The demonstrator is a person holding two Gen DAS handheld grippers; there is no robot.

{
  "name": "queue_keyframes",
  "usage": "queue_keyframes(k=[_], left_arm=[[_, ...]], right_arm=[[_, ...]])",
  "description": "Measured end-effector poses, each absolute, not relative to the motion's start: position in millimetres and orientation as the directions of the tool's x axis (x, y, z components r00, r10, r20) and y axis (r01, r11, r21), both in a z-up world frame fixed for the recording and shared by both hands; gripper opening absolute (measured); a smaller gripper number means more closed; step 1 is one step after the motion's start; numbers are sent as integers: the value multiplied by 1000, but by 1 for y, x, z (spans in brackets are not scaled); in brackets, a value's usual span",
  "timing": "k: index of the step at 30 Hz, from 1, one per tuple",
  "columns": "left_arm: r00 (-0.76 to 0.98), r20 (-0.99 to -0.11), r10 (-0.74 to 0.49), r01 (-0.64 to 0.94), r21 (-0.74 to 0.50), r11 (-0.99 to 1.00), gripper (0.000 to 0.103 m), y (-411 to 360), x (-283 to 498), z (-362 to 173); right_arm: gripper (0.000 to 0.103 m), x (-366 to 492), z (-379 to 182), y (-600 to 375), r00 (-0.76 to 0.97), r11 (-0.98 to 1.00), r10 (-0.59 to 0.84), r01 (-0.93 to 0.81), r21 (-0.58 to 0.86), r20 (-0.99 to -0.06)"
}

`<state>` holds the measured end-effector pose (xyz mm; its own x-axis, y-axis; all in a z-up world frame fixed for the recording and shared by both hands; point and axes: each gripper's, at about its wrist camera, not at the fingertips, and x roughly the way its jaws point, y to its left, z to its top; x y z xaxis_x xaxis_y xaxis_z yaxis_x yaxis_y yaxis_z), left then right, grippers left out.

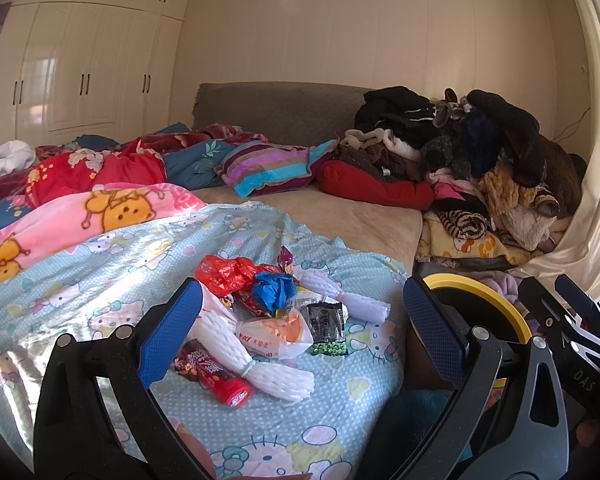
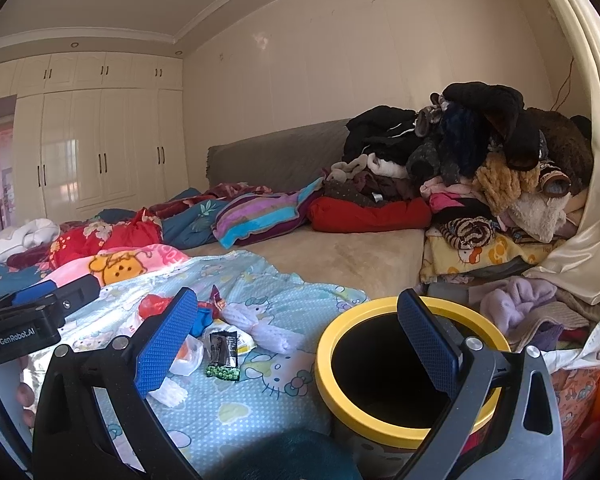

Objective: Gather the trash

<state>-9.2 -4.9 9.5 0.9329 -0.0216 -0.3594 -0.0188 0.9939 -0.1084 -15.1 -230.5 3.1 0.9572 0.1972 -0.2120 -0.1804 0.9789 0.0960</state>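
A heap of trash lies on the light-blue cartoon sheet (image 1: 100,264): a red plastic bag (image 1: 228,272), a blue crumpled wrapper (image 1: 274,288), white foam net sleeves (image 1: 260,364), a black-and-green pea packet (image 1: 328,330), a red candy tube (image 1: 216,376) and a white bag with orange print (image 1: 278,334). My left gripper (image 1: 302,284) stands open just in front of the heap, holding nothing. A yellow-rimmed bin (image 2: 340,396) stands at the bed's near right. My right gripper (image 2: 297,293) is open and holds nothing, its right finger over the bin's mouth. The pea packet (image 2: 222,354) and a foam sleeve (image 2: 270,334) lie to its left.
Blankets (image 1: 80,216), a striped pillow (image 1: 264,168) and a tall pile of clothes (image 1: 480,160) cover the bed's back and right. A bare beige mattress strip (image 1: 320,216) lies beyond the heap. White wardrobes (image 1: 80,60) line the far left wall. The left gripper's body (image 2: 32,312) shows at left.
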Motion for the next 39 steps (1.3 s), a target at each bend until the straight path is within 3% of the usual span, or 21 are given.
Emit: queue_keyframes(k=[27,39], left_arm=[[900,-418,126,-229,-206,951,92,93,13,-14],[850,-526,34,-187,-241,952,92,116,67,-46]], right_arm=[[97,53,-14,-146,817,891,440,-449,67,-374],[94,127,-51,-136,748,912,379,-402,82,-544]])
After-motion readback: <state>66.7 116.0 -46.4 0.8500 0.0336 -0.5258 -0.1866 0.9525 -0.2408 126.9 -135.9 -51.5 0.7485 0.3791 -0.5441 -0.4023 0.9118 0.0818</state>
